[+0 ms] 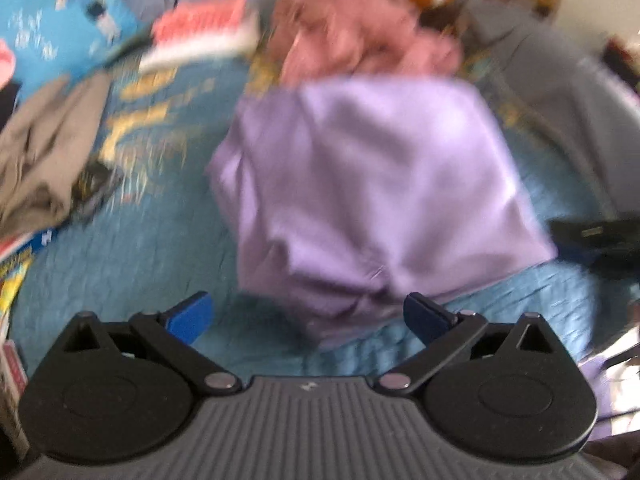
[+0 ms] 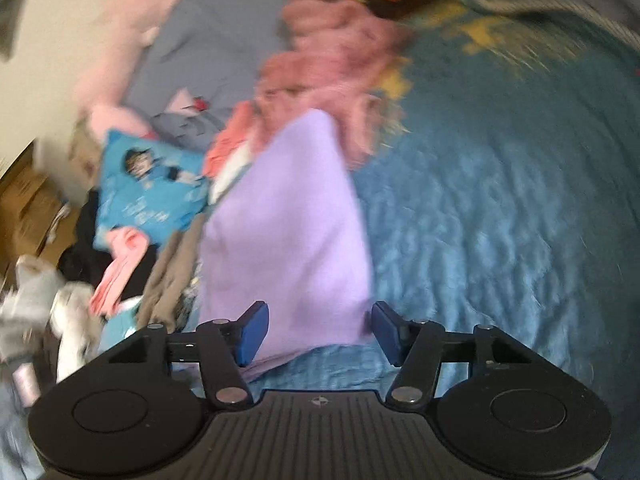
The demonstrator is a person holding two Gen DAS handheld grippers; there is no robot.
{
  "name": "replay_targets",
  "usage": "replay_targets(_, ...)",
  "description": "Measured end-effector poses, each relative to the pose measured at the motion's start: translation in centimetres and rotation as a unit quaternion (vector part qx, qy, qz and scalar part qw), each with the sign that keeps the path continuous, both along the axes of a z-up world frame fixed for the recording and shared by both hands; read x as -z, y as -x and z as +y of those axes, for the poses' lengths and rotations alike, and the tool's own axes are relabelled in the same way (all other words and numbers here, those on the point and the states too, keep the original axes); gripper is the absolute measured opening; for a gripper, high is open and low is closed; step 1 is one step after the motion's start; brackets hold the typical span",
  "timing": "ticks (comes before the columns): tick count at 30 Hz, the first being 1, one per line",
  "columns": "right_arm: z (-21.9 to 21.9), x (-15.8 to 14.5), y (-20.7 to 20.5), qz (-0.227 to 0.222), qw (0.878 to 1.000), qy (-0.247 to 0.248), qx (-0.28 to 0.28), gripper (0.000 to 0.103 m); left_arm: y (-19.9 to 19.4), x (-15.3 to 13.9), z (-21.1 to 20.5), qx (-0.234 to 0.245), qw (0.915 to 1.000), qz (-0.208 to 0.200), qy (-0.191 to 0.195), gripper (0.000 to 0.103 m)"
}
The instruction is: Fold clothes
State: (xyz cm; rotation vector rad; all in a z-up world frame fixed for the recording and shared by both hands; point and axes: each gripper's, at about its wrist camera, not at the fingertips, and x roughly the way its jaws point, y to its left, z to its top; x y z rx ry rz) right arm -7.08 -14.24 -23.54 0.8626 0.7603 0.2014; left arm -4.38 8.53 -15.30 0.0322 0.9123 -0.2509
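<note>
A lilac garment (image 1: pixel 372 184) lies folded into a rough block on the blue quilted bedspread (image 1: pixel 132 264). My left gripper (image 1: pixel 308 316) is open and empty, its blue pads just short of the garment's near edge. In the right wrist view the same lilac garment (image 2: pixel 284 232) stretches away from my right gripper (image 2: pixel 320 332), which is open with its near edge lying between the blue pads (image 2: pixel 252 332). Both views are blurred by motion.
A crumpled pink garment (image 1: pixel 360 28) lies behind the lilac one, also in the right wrist view (image 2: pixel 328 76). A tan garment (image 1: pixel 44 152) lies left, a grey one (image 1: pixel 560 80) right. A blue cartoon-print cloth (image 2: pixel 148 192), plush toys and boxes sit at the bed's left side.
</note>
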Motion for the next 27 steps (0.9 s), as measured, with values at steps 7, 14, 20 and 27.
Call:
replay_targets(7, -0.4, 0.4, 0.3, 0.009, 1.000, -0.024, 0.016, 0.036, 1.5, -3.7, 0.6, 0.046, 0.9925, -0.077, 0.082, 0.103)
replay_targets(14, -0.7, 0.3, 0.8, 0.002, 0.999, -0.041, 0.023, 0.025, -2.5, -0.4, -2.9, 0.074, 0.9968, -0.014, 0.029, 0.086)
replay_targets(20, 0.0, 0.3, 0.7, 0.012, 1.000, 0.003, 0.027, 0.023, -2.5, 1.5, -1.7, 0.042, 0.9981, 0.036, 0.029, 0.086)
replay_targets(27, -0.1, 0.1, 0.3, 0.022, 0.999, 0.023, 0.006, 0.027, -3.4, 2.7, -0.5, 0.005, 0.9962, 0.079, 0.035, 0.090)
